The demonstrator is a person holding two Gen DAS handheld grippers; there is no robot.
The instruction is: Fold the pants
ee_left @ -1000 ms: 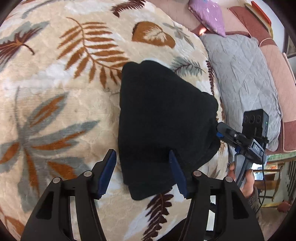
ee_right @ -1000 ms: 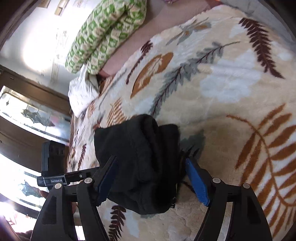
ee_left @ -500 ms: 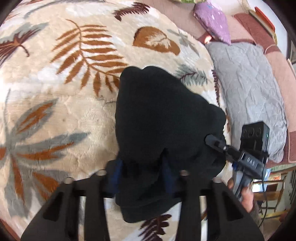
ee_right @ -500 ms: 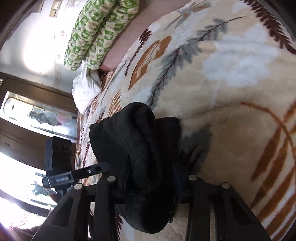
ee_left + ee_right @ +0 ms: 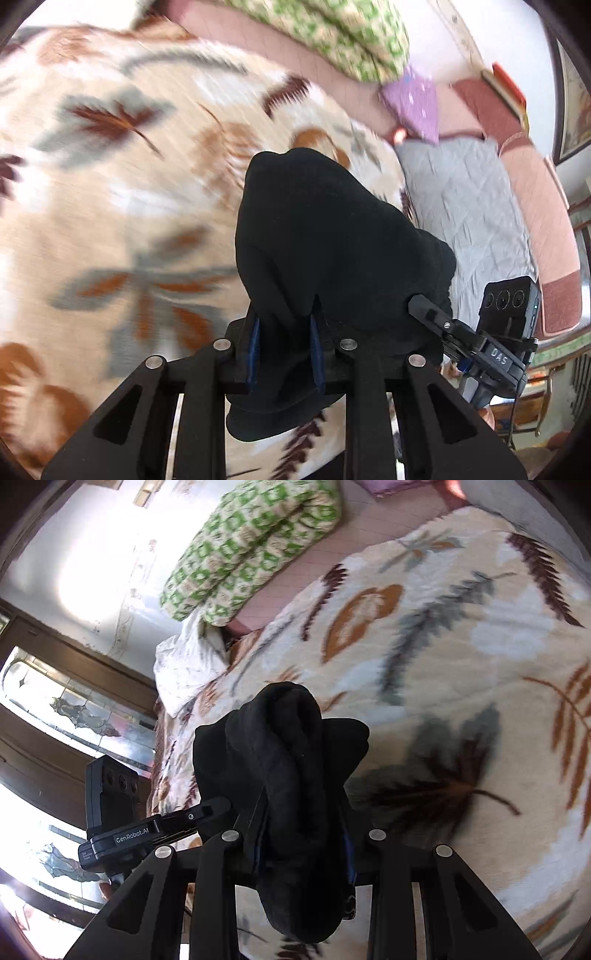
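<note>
Black pants [image 5: 332, 251] bunched above the leaf-print blanket [image 5: 122, 206] on the bed | left hand-held gripper [image 5: 284, 350] and right hand-held gripper [image 5: 306, 845] each closing on a thick wad, cloth between the pads | risk: layers slip unevenly from the pinch, so the fold lands crooked or opens.

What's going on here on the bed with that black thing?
A person is folding black pants on a leaf-patterned blanket, with a tongs tool in each hand. The left tongs and the right tongs are both closing on the bundled fabric, which sits pinched between their pads.
</note>
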